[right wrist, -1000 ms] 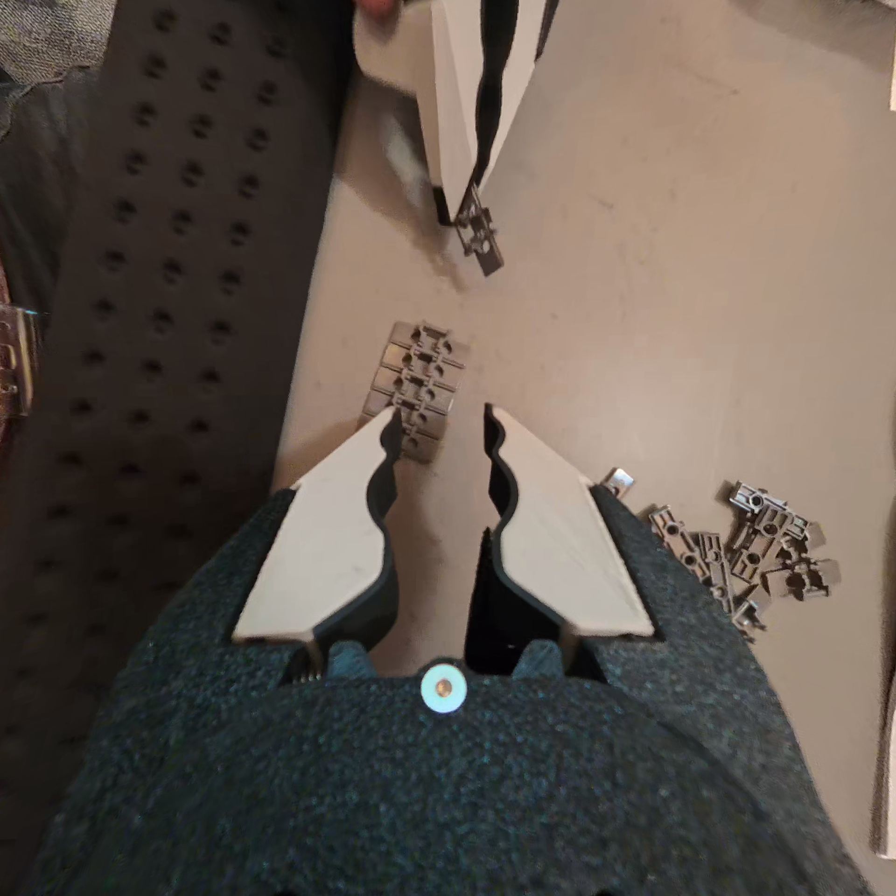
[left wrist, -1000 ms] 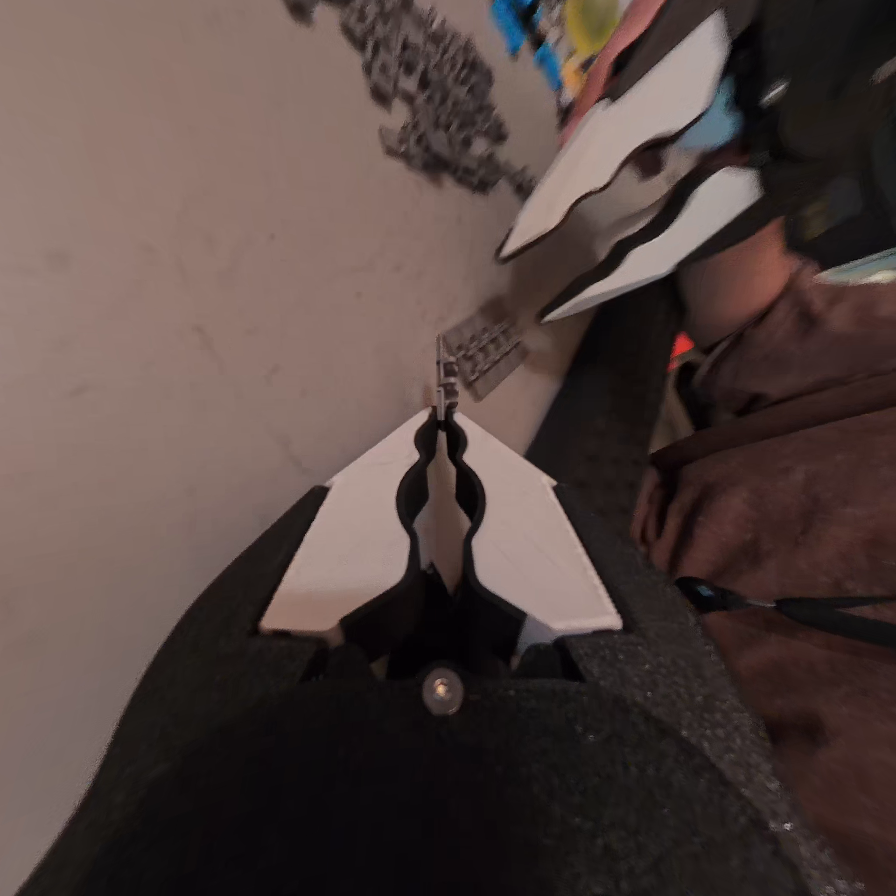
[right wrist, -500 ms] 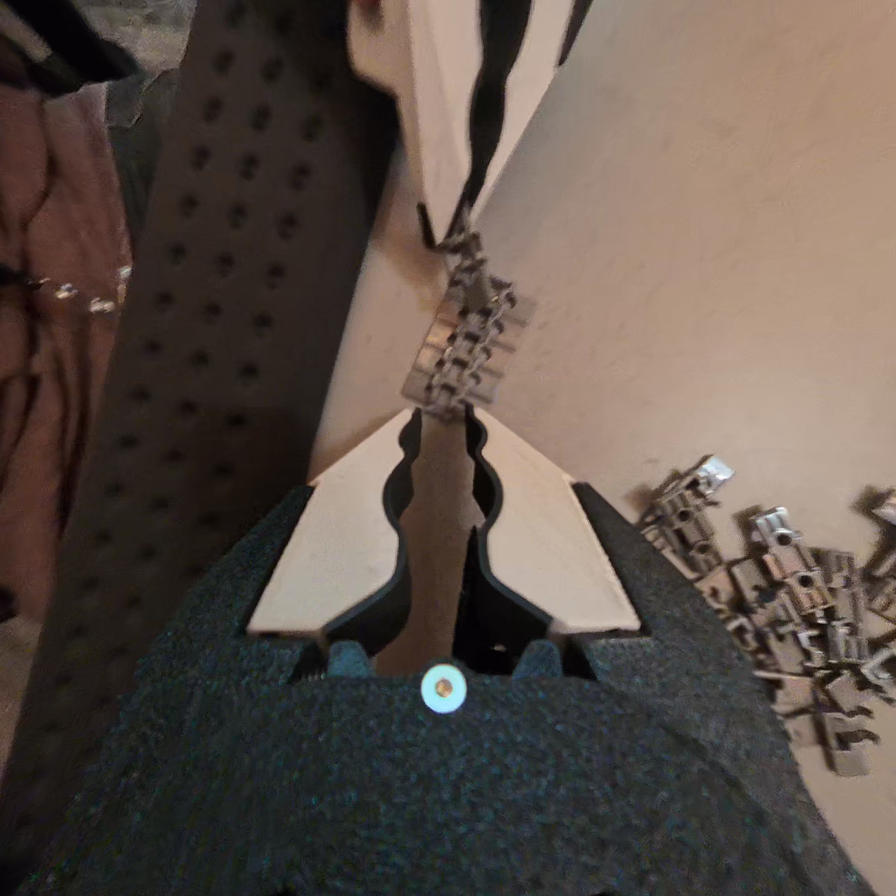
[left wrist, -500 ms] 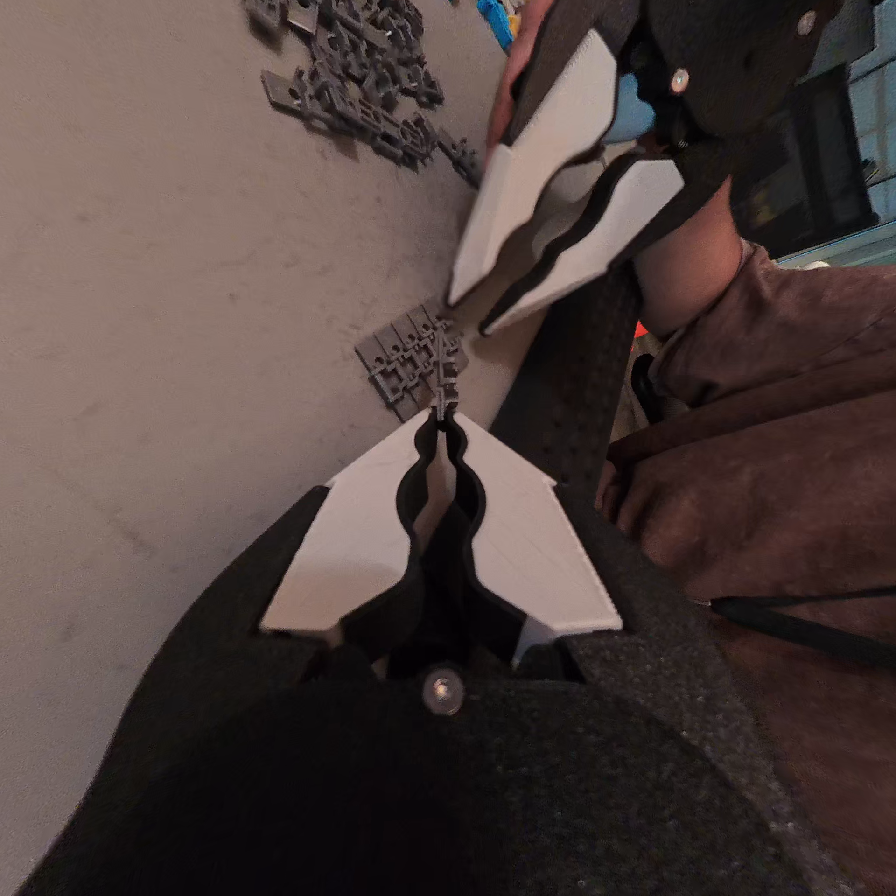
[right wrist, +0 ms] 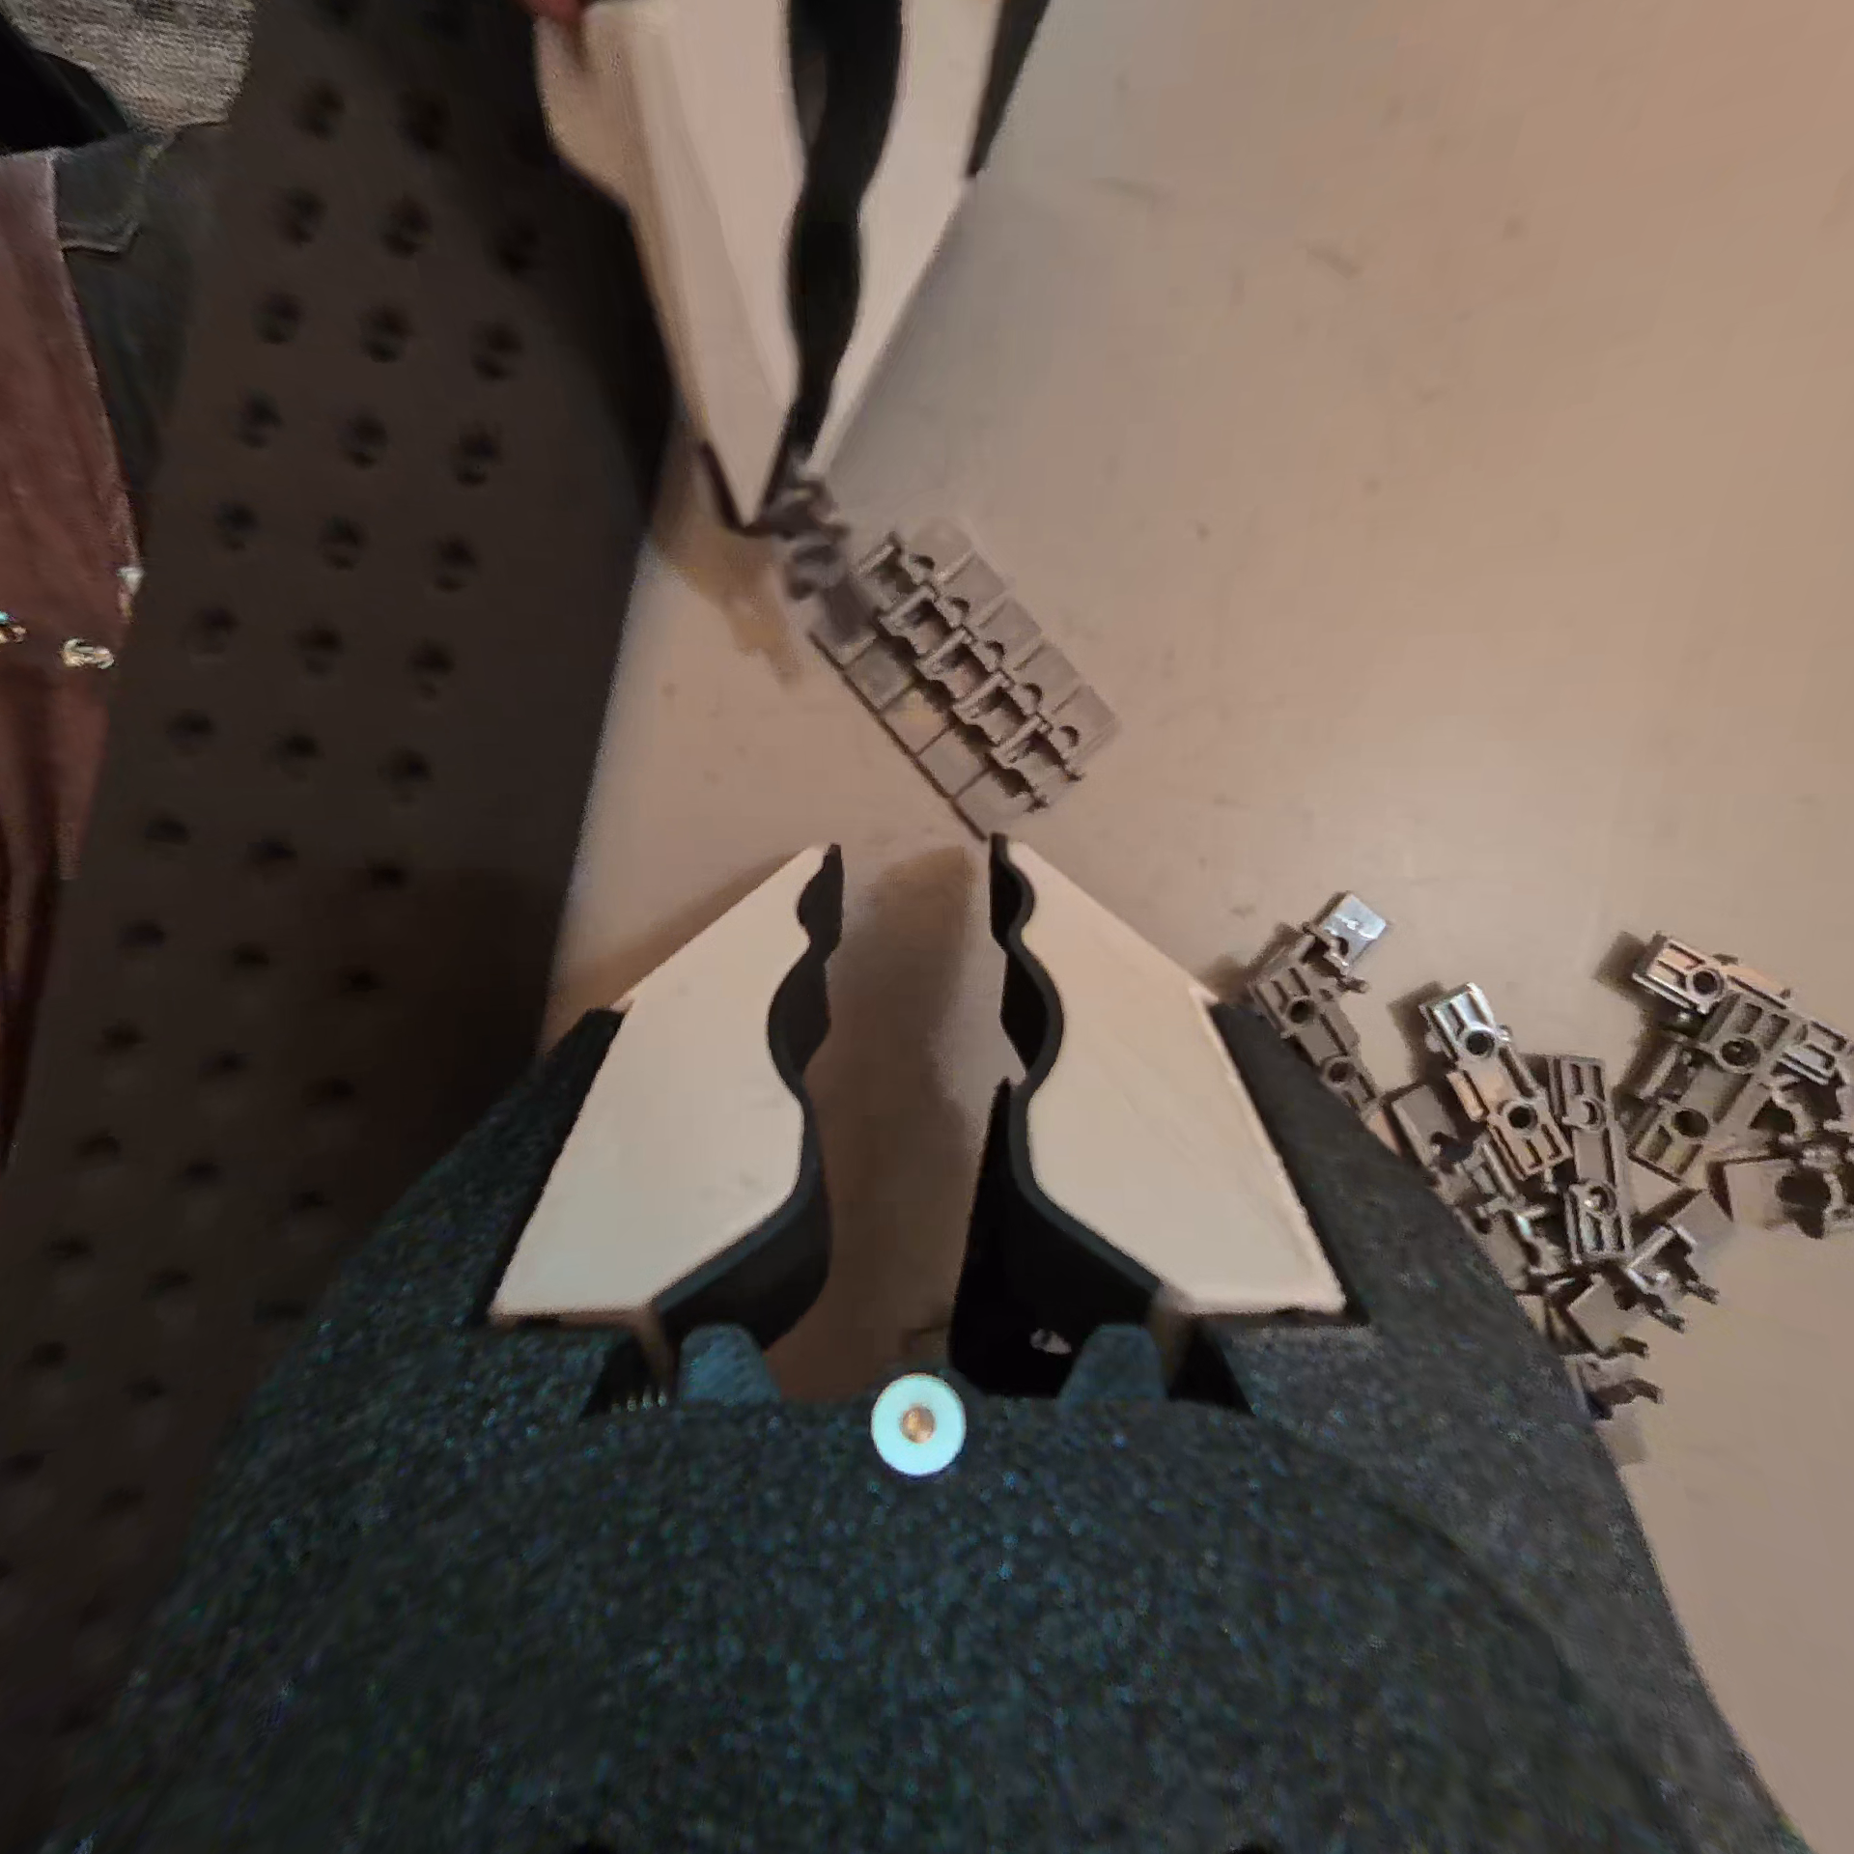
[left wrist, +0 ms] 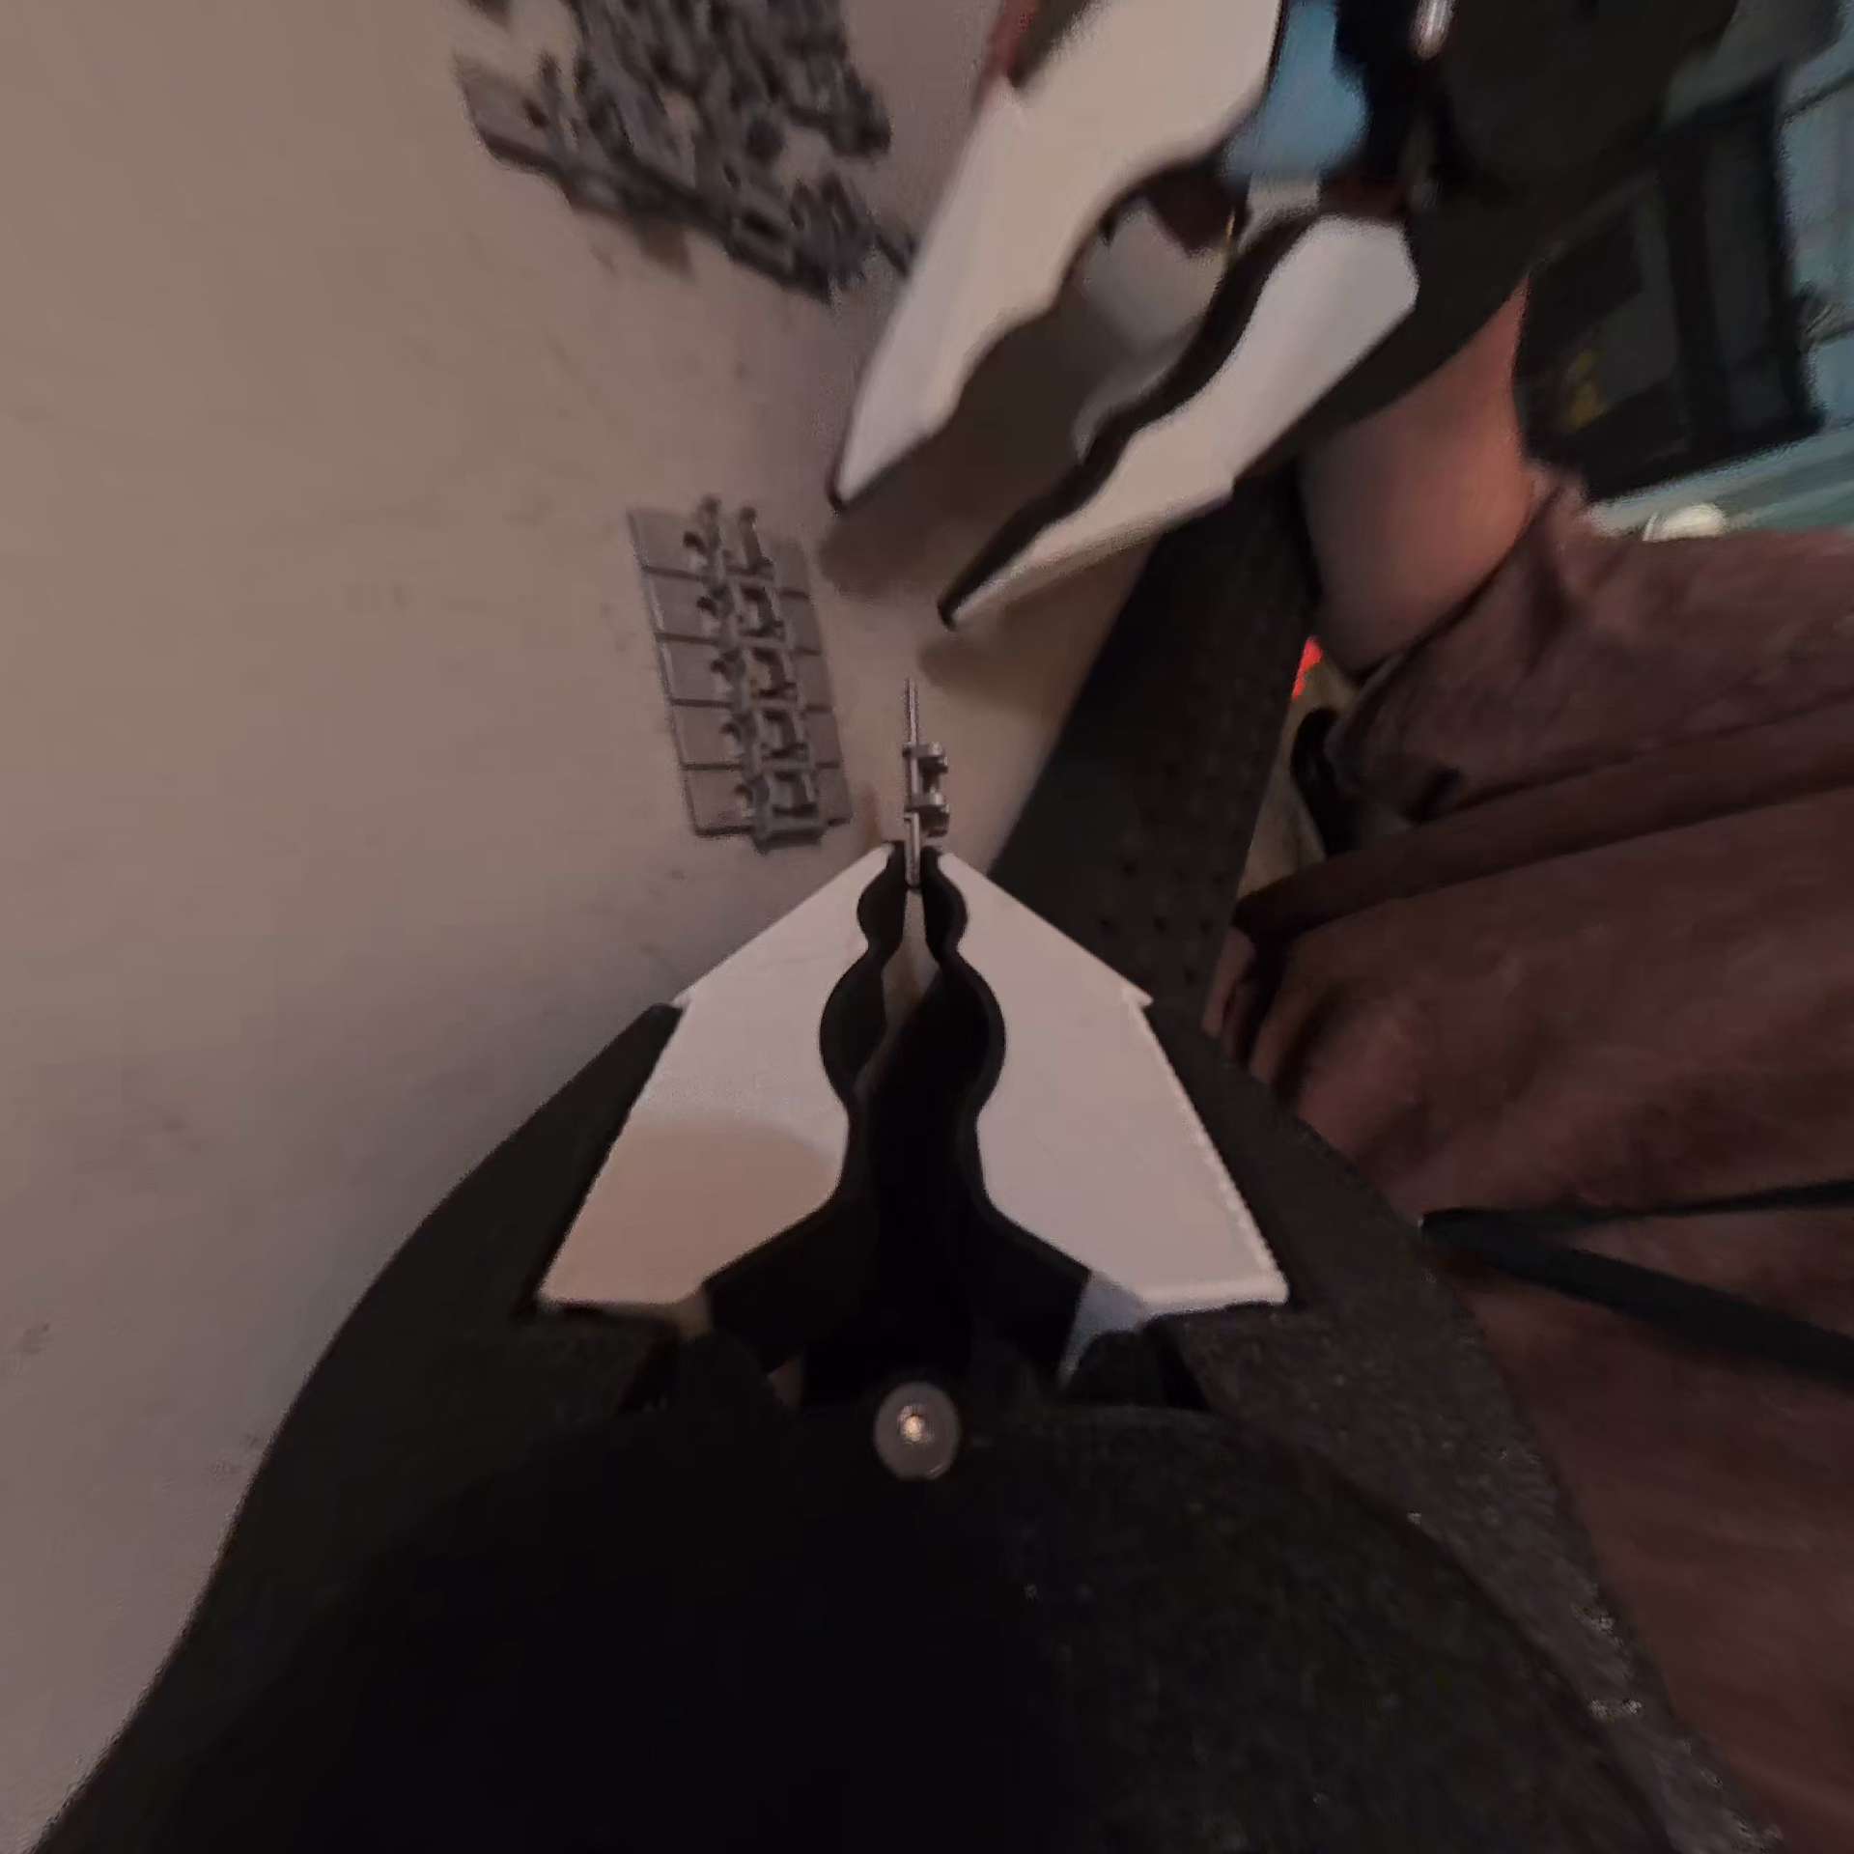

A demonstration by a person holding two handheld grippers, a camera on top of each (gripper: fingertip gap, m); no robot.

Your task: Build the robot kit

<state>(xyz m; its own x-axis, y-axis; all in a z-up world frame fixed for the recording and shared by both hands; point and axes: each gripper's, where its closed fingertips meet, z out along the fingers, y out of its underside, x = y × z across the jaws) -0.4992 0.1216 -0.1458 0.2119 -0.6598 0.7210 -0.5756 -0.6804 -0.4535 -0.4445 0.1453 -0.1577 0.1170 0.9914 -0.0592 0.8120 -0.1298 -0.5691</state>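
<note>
Held clip: my left gripper (left wrist: 915, 875) has its fingers closed on a small grey clip piece (left wrist: 921, 778), thin and seen edge-on, sticking out past the tips at frame centre of the left wrist view.
Joined strip: a flat strip of linked grey pieces (left wrist: 740, 682) lies on the bench (left wrist: 301, 602), just left of the held clip; whether they touch I cannot tell. In the right wrist view the strip (right wrist: 968, 682) runs diagonally above my fingers.
Right gripper: my right gripper (right wrist: 913, 863) has its fingers parted with nothing between them, tips just below the strip's lower end.
Loose pile: a heap of grey and shiny metal clip parts (right wrist: 1565, 1114) sits at the right of the right wrist view, beside the right finger.
Edges and room: a dark perforated mat (right wrist: 331, 702) borders the bench's left edge; open beige surface fills the upper right.
Writing: none I can read.
Textures: fingers white with wavy black inner edges; gripper bodies grainy black.
</note>
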